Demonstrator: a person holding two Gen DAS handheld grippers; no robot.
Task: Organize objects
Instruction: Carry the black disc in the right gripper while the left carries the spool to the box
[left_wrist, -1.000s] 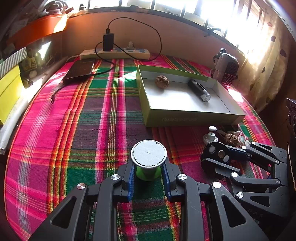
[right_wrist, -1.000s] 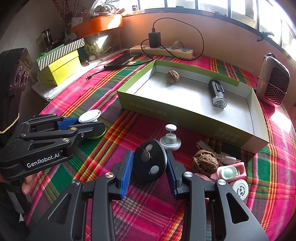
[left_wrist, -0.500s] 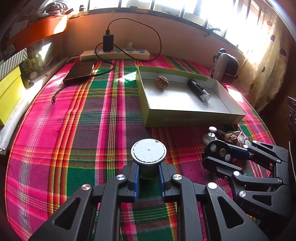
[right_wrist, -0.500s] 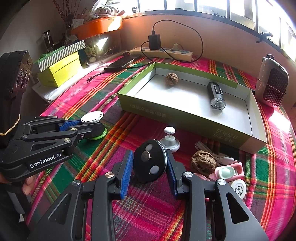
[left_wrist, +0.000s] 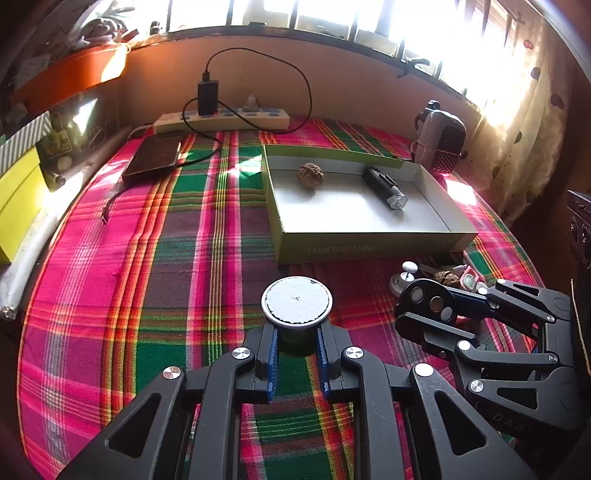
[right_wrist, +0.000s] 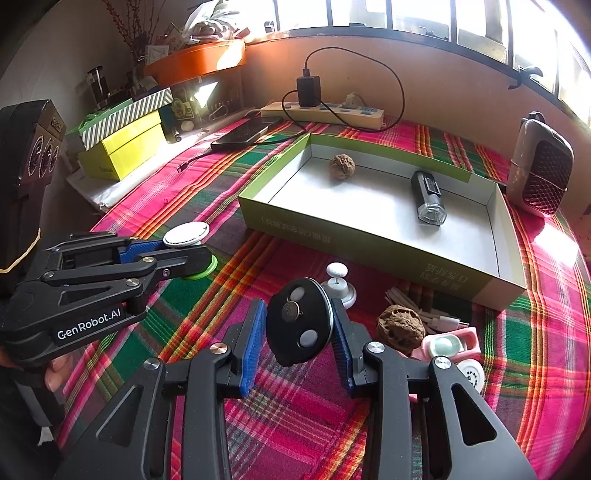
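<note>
Far left on the plaid-covered counter (left_wrist: 110, 280): yellow box (right_wrist: 122, 151) under a striped box (right_wrist: 125, 116), both well apart from the work. Next, left tool (left_wrist: 296, 345) pinching a white-topped spool (left_wrist: 296, 301) at its dark stem, blue pads (left_wrist: 271, 350) pressed against both sides, white disc top just past the fingertips; in the right wrist view, spool's green base (right_wrist: 207, 267) showing under the left tool (right_wrist: 192, 251), whether touching the cloth or just above it unclear. Just right of that, right tool (right_wrist: 299, 332) closed on a black disc (right_wrist: 300, 326) held on edge, its face with three small round studs, blue pads at each rim. Beyond the disc, white knob on a round base (right_wrist: 338, 282) standing on the cloth, close ahead of the right fingertips. Right of it, a loose walnut (right_wrist: 400, 328) touching a pink holder (right_wrist: 448, 345), with a small white round piece (right_wrist: 471, 374) beside and pale cables (right_wrist: 424, 312) behind. Farther back, open green box (right_wrist: 388, 254) holding another walnut (right_wrist: 342, 166) at left and a black flashlight (right_wrist: 428, 197) at right, well apart. Power strip (right_wrist: 321, 112) with plugged charger along the wall; small heater (right_wrist: 541, 164) at far right
</note>
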